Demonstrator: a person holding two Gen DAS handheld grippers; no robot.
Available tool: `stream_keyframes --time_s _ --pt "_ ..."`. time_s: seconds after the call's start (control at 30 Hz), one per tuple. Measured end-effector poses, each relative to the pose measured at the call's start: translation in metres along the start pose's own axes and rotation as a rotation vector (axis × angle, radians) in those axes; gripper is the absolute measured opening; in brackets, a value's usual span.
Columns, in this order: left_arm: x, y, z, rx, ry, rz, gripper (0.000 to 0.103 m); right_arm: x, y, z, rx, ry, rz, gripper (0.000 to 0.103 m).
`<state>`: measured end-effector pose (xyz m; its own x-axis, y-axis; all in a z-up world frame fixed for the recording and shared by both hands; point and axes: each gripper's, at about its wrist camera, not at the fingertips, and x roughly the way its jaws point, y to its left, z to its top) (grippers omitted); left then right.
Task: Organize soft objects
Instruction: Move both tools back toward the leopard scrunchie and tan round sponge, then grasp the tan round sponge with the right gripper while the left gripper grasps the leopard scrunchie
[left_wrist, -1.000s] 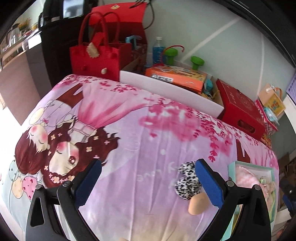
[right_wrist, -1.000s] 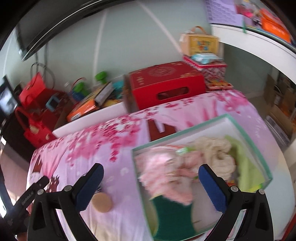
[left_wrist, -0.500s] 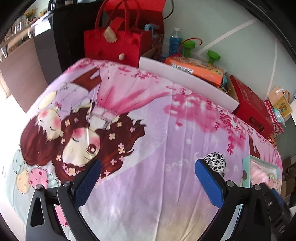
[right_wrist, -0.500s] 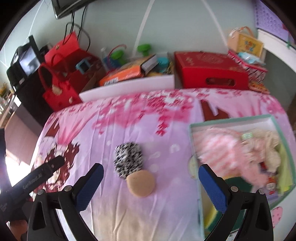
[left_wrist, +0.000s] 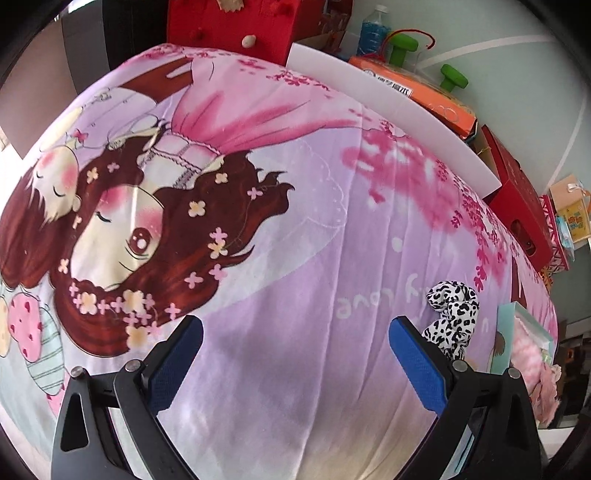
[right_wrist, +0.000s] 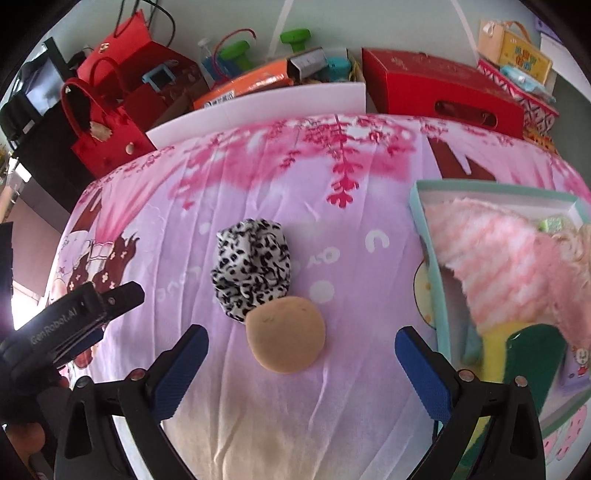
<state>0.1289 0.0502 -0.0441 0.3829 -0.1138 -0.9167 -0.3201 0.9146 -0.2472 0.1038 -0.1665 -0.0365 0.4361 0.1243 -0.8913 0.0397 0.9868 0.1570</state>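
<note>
In the left wrist view, the left tool (left_wrist: 295, 354) hovers low over a pink and lilac cartoon-print cloth (left_wrist: 295, 206) that covers the table, its blue-padded jaws spread wide apart with nothing between them. A black-and-white spotted fabric bundle (left_wrist: 451, 317) lies on the cloth just beyond the right-hand finger, partly hidden by it. Further right, the teal-rimmed box (left_wrist: 504, 332) shows at the table's right edge with pink fluffy fabric (left_wrist: 532, 354) inside.

In the right wrist view, the right tool (right_wrist: 301, 365) also has its jaws wide apart and empty. A round tan sponge puff (right_wrist: 286, 335) sits on the cloth between the fingers and slightly beyond them, touching the near edge of the spotted fabric bundle (right_wrist: 253, 266). The box (right_wrist: 424, 229) lies to the right, holding the pink fluffy fabric (right_wrist: 509, 266), a pale curly piece, and green and yellow items. The left tool's body (right_wrist: 70, 325) shows at the left edge. Red bags (right_wrist: 107, 129) and boxes stand beyond the table's far side.
</note>
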Motion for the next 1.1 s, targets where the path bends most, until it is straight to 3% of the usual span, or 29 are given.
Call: stream_keyframes --time_s 0.2,0.93,1.1 --pt "0.012 -0.007 0.0 -0.012 0.028 -0.023 0.101 0.009 -0.005 -0.001 0.018 0.01 0.019 0.096" --pt "0.013 -0.022 0.0 0.012 0.029 -0.076 0.101 0.021 -0.004 -0.003 0.03 0.035 0.054 0.054" --pt "0.013 -0.028 0.001 0.015 0.03 -0.116 0.101 0.018 -0.004 -0.003 0.025 0.03 0.051 0.052"
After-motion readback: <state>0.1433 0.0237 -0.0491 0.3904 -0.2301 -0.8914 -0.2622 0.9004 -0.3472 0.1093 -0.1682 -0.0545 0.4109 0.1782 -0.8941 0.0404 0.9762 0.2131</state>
